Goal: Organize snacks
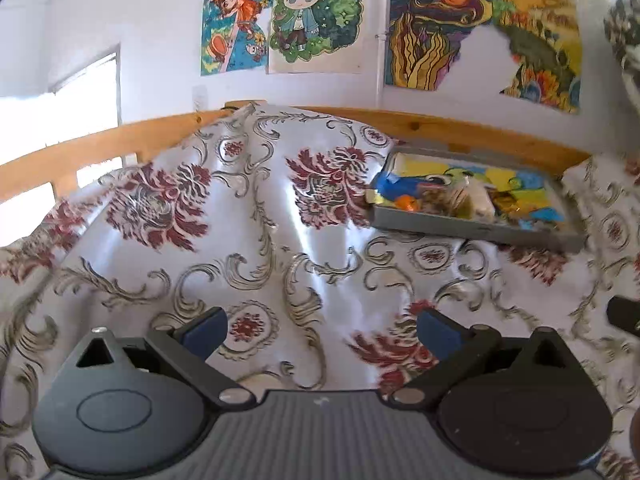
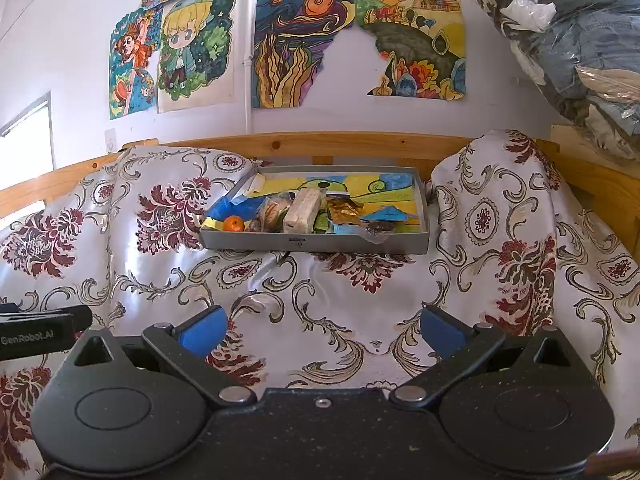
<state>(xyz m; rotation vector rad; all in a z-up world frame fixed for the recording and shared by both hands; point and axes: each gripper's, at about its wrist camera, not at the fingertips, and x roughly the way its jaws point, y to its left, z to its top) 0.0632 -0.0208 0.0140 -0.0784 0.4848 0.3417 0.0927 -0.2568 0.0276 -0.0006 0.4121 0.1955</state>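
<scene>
A shallow grey tray (image 2: 320, 243) rests on the patterned cloth ahead of me, lined with a colourful drawing. Several snacks lie along its front: a small orange fruit (image 2: 233, 224), a clear bag of baked pieces (image 2: 274, 212), a pale wrapped block (image 2: 303, 209), a gold wrapper (image 2: 345, 209) and a dark wrapped sweet (image 2: 379, 229). My right gripper (image 2: 322, 330) is open and holds nothing, well short of the tray. In the left wrist view the tray (image 1: 472, 227) sits far right, and my left gripper (image 1: 320, 330) is open over bare cloth.
The floral cloth (image 2: 160, 248) covers the surface and bulges up left and right of the tray. A wooden rail (image 2: 320, 142) runs behind it below a wall of drawings. Bagged clothes (image 2: 568, 40) are piled at the upper right. The left gripper's body (image 2: 40, 336) shows at the left edge.
</scene>
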